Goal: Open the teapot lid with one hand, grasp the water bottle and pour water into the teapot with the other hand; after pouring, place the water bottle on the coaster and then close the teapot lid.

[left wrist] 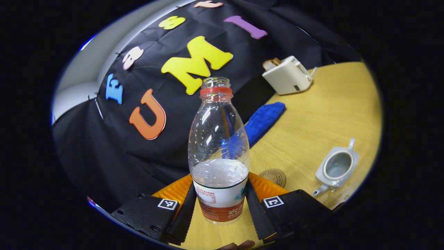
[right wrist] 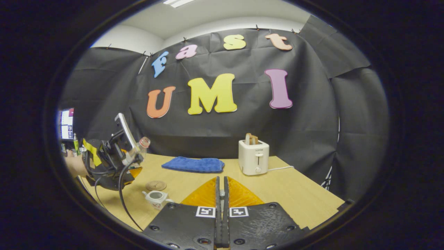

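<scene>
I've got the clear plastic water bottle with the red neck ring and orange-and-white label (left wrist: 218, 152) clamped in my left gripper (left wrist: 219, 205), both fingers pressed against the label band. The bottle has no cap on and stands upright in the left gripper view, with a little water sitting low inside, just above the label. Held up off the light wooden table (left wrist: 322, 114).

Down to the right of the bottle, there's the small grey-white ceramic teapot (left wrist: 335, 166), its lid off and its mouth open, and a few drops of water glint on the wood beside its spout. Between bottle and teapot, the round brown coaster (left wrist: 274, 176) lies flat on the table with nothing on it. Further back, a blue folded cloth (left wrist: 263, 119) and a white toaster with a slice of bread poking out (left wrist: 288, 75).

Over in the right gripper view, my right gripper (right wrist: 221, 194) has its fingers pressed together. I can't make out a lid or anything else between them. From here I can see the left gripper off at the left edge, bottle neck tilted up above the teapot (right wrist: 156, 197) and coaster (right wrist: 155, 185), the cloth (right wrist: 194, 164) and toaster (right wrist: 253, 157) behind.
</scene>
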The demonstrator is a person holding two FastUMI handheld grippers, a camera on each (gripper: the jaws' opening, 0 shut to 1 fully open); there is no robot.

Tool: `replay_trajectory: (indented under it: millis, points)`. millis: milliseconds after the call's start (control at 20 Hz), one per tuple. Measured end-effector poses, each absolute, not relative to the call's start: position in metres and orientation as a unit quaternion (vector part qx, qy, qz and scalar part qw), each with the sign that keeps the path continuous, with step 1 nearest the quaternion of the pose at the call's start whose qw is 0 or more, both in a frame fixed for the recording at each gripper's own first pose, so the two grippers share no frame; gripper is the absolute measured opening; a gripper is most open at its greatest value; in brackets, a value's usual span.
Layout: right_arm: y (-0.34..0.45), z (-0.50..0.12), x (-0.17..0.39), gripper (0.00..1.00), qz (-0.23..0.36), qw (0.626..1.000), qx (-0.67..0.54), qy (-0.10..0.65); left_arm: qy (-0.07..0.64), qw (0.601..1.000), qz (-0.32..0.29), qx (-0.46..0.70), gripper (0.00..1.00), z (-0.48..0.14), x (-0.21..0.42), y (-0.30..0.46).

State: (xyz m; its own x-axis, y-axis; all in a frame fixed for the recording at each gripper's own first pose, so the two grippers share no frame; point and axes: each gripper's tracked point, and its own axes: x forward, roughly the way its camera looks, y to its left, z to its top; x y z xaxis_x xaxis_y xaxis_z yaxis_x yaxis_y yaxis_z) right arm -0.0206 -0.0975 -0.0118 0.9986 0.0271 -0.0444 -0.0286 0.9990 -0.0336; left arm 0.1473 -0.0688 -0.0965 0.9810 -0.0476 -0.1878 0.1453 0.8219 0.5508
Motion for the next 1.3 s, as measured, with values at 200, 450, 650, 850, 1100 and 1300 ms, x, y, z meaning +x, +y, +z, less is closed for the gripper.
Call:
replay_trajectory:
  millis: [200, 450, 650, 850, 1100, 1300]
  points:
    - [-0.098, -0.020, -0.019, 0.00, 0.012, 0.999, -0.013, 0.030, 0.065, 0.984, -0.046, 0.157, 0.75, -0.100, 0.166, -0.075]
    - [-0.099, -0.039, -0.010, 0.00, 0.008, 0.999, -0.008, 0.050, 0.061, 0.996, -0.060, 0.005, 0.75, -0.103, 0.185, -0.079]
    - [-0.098, -0.048, -0.004, 0.00, 0.009, 0.998, -0.009, 0.063, 0.066, 0.993, -0.076, -0.056, 0.76, -0.107, 0.195, -0.089]
    - [-0.102, -0.053, -0.002, 0.00, 0.004, 0.998, -0.006, 0.069, 0.078, 0.991, -0.092, -0.056, 0.77, -0.117, 0.200, -0.102]
    - [-0.103, -0.058, 0.001, 0.00, 0.001, 0.997, -0.007, 0.073, 0.087, 0.990, -0.106, -0.027, 0.77, -0.127, 0.200, -0.105]
    - [-0.104, -0.060, 0.002, 0.00, -0.001, 0.997, -0.005, 0.076, 0.092, 0.990, -0.101, -0.017, 0.78, -0.133, 0.206, -0.106]
